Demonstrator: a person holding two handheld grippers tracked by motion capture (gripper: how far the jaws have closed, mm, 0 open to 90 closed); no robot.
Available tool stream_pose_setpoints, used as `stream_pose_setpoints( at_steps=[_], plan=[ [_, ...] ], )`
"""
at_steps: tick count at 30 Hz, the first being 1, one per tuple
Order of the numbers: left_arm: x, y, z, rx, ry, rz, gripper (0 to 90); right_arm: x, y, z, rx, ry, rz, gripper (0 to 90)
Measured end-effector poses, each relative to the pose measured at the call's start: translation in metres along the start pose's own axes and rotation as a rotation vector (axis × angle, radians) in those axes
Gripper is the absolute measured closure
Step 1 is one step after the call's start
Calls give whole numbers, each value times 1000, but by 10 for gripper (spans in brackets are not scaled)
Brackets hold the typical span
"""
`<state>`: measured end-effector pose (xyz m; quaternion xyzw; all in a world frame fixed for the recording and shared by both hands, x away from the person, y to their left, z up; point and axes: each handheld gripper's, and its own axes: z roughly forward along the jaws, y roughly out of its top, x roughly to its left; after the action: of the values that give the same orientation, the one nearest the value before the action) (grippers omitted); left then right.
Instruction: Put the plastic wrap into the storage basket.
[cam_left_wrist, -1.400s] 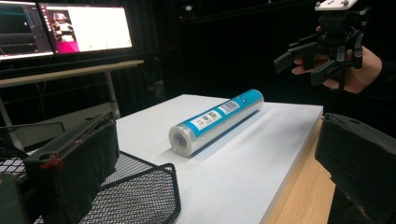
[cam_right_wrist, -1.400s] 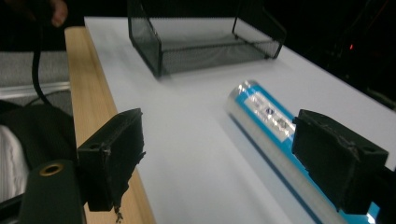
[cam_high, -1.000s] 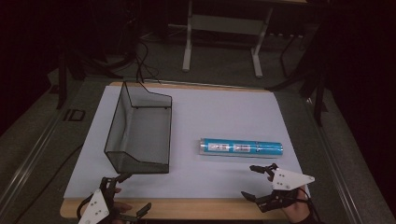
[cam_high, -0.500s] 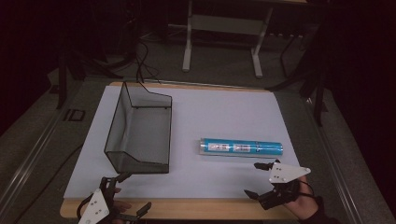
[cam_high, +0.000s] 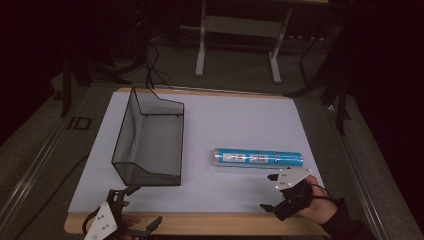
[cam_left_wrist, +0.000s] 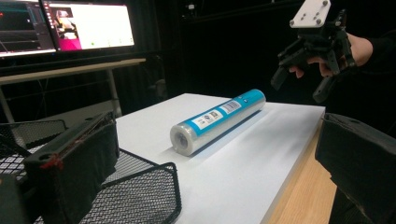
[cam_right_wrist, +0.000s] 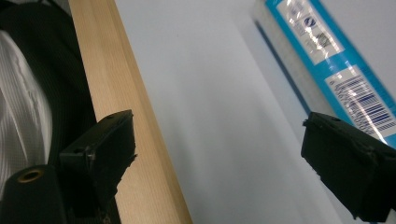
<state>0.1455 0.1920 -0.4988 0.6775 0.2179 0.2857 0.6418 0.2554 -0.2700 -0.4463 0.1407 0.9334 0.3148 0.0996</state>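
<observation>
A blue-labelled roll (cam_high: 258, 157) lies on its side on the white table mat (cam_high: 240, 125), right of centre; it also shows as the roll (cam_left_wrist: 217, 121) and the roll (cam_right_wrist: 336, 70). A black wire mesh basket (cam_high: 150, 137) stands left of it, with its near corner as the basket (cam_left_wrist: 135, 196). My right gripper (cam_high: 270, 192) hovers open just in front of the roll's right end, jaws wide, nothing between them. My left gripper (cam_high: 145, 210) is open at the table's front left edge, near the basket's front corner. The right gripper (cam_left_wrist: 299, 79) appears raised beyond the roll.
The wooden table edge (cam_high: 210, 225) runs along the front. Beyond the table are a desk frame (cam_high: 240, 30), cables on the floor and lit monitors (cam_left_wrist: 65, 25).
The right gripper has drifted slightly right and back toward me, staying open. The left gripper has barely moved. Roll and basket are unmoved.
</observation>
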Motion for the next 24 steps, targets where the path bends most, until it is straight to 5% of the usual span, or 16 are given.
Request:
stream_pose_setpoints(
  at_steps=[4,24],
  plan=[
    [0,0,1,3,-2,8,3,-4,7,6,57,13,-28,94],
    [-1,0,0,15,9,22,2,-50,41,22,254,-72,-117,143]
  ],
)
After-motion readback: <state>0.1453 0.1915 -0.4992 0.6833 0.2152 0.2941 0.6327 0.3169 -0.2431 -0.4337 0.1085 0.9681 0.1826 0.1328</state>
